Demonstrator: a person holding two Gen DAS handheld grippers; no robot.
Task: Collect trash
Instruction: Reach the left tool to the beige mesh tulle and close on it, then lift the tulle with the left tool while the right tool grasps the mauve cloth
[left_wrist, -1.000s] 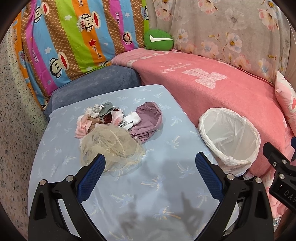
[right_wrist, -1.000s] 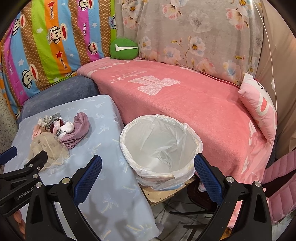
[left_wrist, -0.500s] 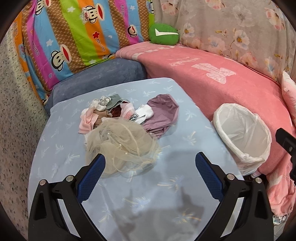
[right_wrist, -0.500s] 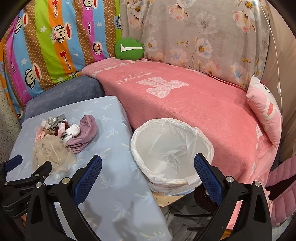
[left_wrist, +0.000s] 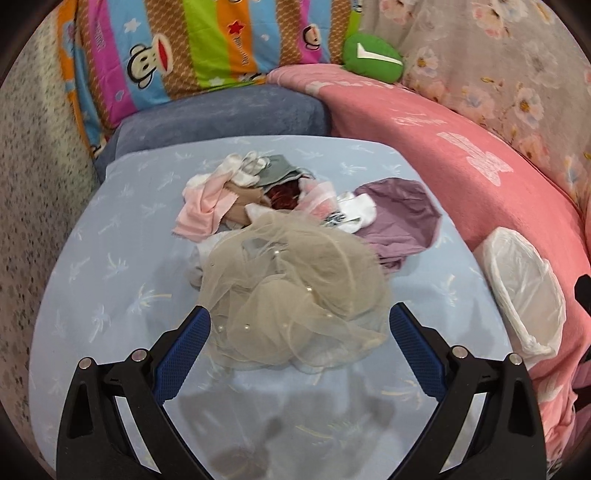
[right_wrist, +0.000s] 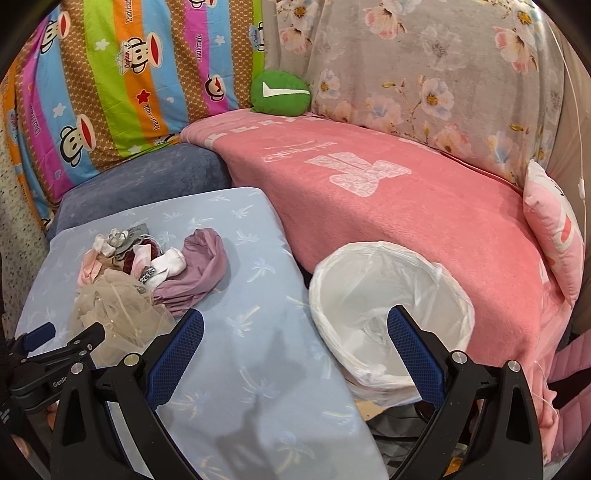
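A heap of fabric scraps lies on the light-blue table (left_wrist: 110, 280): a beige pearl-dotted tulle bundle (left_wrist: 291, 288) in front, pink cloth (left_wrist: 207, 206), a white sock (left_wrist: 354, 214) and purple cloth (left_wrist: 402, 221) behind. My left gripper (left_wrist: 299, 325) is open, its blue pads flanking the tulle's near edge without gripping it. The white-lined trash bin (right_wrist: 388, 306) stands right of the table beside the sofa. My right gripper (right_wrist: 295, 332) hangs open and empty over the gap between table and bin. The left gripper (right_wrist: 55, 339) shows at the right wrist view's lower left.
A pink blanket (right_wrist: 388, 192) covers the sofa behind the bin. A green cushion (right_wrist: 280, 92), a striped monkey-print cover (right_wrist: 110, 92) and a floral cover (right_wrist: 424, 74) line the back. A blue-grey cushion (left_wrist: 221, 114) sits behind the table. A pink pillow (right_wrist: 554, 229) lies far right.
My left gripper has moved forward and down to the tulle bundle, which now sits between its pads. The right gripper has shifted slightly left, toward the table.
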